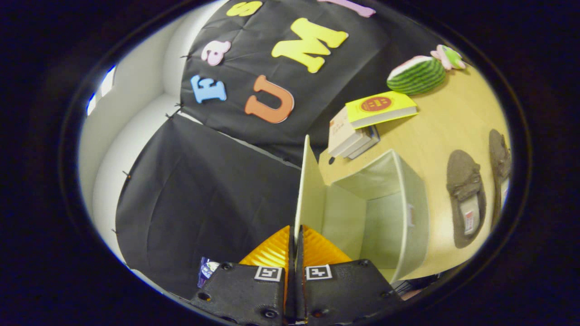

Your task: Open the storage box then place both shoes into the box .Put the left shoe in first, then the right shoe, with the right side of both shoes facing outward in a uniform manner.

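Wooden table, box open beside two shoes. Gripper pinches the raised lid, fingers nearly closed; swing it fully back before letting go.

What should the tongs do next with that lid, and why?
Probably let go of the lid. The tongs are shut on its edge, it stands swung up, the storage box is open and empty, and both slippers lie on the table beyond it.

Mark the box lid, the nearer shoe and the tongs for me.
Box lid (pixel 310 190): gripper view, its flat panel.
Nearer shoe (pixel 462 181): gripper view, its upper.
Tongs (pixel 295 242): gripper view, shut on lid's edge.
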`<act>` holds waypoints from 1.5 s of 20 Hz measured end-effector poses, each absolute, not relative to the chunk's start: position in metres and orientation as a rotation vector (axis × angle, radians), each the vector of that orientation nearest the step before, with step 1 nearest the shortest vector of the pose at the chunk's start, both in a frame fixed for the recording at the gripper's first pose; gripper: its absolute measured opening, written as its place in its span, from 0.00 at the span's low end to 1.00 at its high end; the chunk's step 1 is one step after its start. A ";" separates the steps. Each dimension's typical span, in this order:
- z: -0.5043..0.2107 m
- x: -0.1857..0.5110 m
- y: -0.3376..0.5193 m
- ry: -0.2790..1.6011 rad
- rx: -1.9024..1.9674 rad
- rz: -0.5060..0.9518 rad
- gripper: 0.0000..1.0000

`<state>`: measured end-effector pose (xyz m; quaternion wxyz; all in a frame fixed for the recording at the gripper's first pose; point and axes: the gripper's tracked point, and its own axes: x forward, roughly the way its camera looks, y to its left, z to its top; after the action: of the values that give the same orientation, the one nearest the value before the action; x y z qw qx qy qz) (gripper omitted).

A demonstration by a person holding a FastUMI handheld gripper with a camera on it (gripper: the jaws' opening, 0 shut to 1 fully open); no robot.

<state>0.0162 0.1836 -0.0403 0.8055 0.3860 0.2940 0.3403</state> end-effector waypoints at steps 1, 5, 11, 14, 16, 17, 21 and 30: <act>-0.032 0.014 0.202 0.619 0.781 0.749 0.06; -0.018 0.009 0.273 0.606 0.648 0.812 0.06; -0.026 0.008 0.348 0.597 0.459 0.882 0.19; -0.018 0.000 0.356 0.543 0.391 0.914 0.47; -0.013 0.004 0.347 0.487 0.353 0.889 0.69; -0.014 0.004 0.341 0.460 0.331 0.873 0.74; -0.026 0.008 0.299 0.374 0.200 0.766 0.98; -0.005 0.013 0.166 0.196 0.091 0.467 0.99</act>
<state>0.0132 0.1662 -0.0046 0.9670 0.0450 0.0971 0.2312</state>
